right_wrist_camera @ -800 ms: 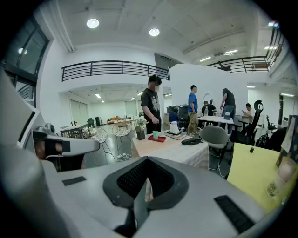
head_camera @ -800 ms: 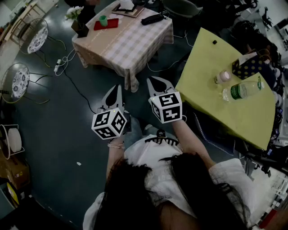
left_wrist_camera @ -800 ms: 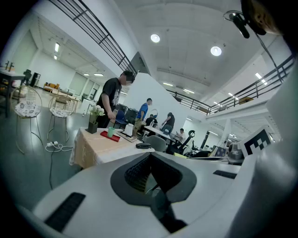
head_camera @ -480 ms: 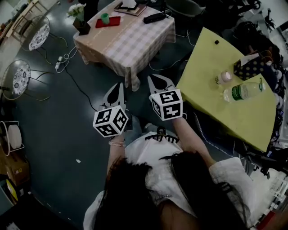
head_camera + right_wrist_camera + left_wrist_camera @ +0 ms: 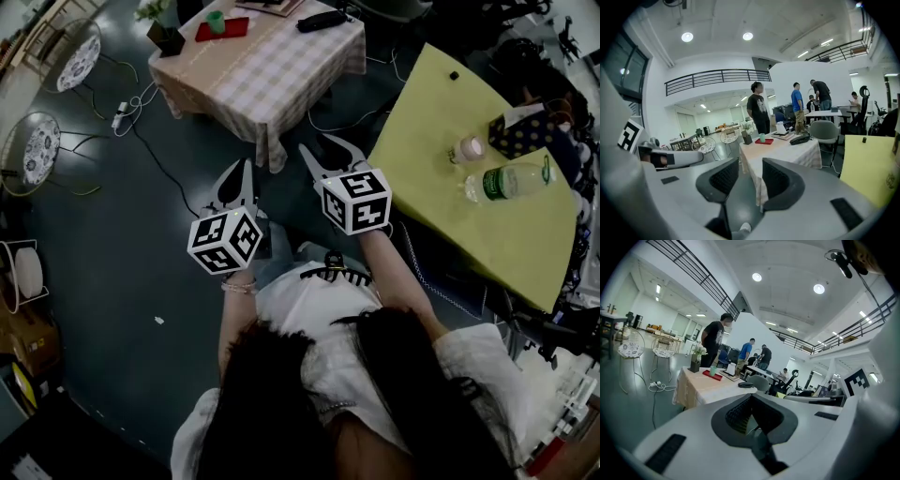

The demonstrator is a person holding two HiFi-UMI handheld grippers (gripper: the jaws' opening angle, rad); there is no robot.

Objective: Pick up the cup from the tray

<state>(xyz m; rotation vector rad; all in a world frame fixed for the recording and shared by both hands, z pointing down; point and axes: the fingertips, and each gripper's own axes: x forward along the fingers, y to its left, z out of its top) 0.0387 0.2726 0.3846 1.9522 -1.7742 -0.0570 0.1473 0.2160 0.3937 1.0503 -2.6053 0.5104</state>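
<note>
The green cup [image 5: 217, 21] stands on a red tray [image 5: 225, 29] at the far end of a checked-cloth table [image 5: 272, 70]. In the right gripper view the cup [image 5: 761, 137] and tray [image 5: 765, 141] are small and distant; the left gripper view shows the cup [image 5: 712, 371] too. My left gripper [image 5: 236, 183] hovers over the dark floor, well short of the table, jaws together and empty. My right gripper [image 5: 330, 155] is beside it, slightly further forward. Its jaws stand apart with nothing between them.
A yellow table [image 5: 450, 225] at the right carries a plastic bottle [image 5: 511, 180], a small jar [image 5: 466, 148] and a patterned box [image 5: 525, 131]. Round chairs [image 5: 42, 150] and cables [image 5: 141, 112] occupy the floor at left. A plant pot [image 5: 164, 36] sits near the tray. People stand beyond the table [image 5: 757, 108].
Both grippers have moved a little forward toward the checked table, the right one more. The table and cup have slid toward the top of the head view.
</note>
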